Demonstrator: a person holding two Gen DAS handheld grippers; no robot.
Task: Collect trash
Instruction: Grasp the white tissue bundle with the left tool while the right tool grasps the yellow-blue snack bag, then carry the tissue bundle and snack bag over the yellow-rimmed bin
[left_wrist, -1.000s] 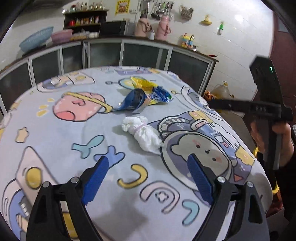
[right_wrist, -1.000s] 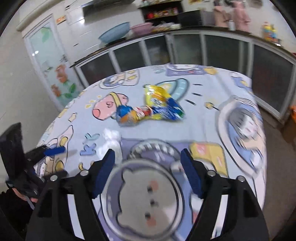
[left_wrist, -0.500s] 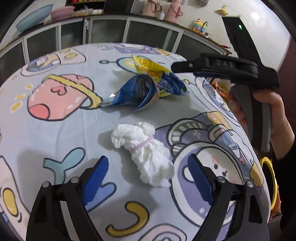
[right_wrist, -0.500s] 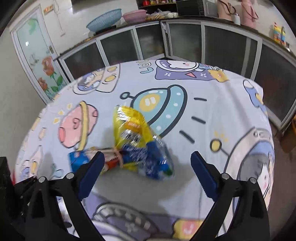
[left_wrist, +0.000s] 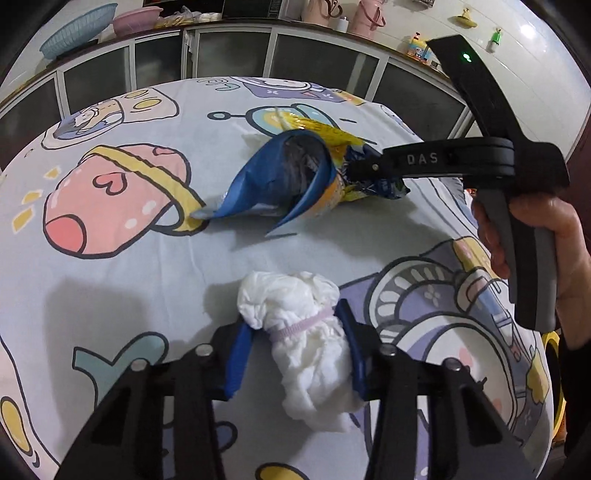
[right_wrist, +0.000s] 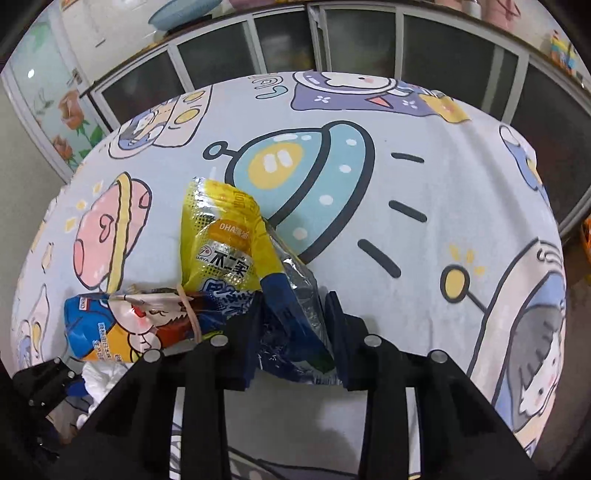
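Your left gripper (left_wrist: 295, 347) has just been closing, and its blue pads now press on the white tissue bundle (left_wrist: 308, 347) lying near the front of the cloth-covered desk (left_wrist: 110, 288), right at the pale band around its waist. That wad looks soft and very light, so it should squash rather than slip; the banded waist is probably the firmest place to hold. Your right gripper (right_wrist: 293, 325) has also just been closing, onto the blue foil end of the snack wrapper bundle (right_wrist: 229, 266) further back on the desk. Foil is thin, crinkly and slick, so it may slide. A hold nearer the rubber band (right_wrist: 190, 310) would likely lift all wrappers together.
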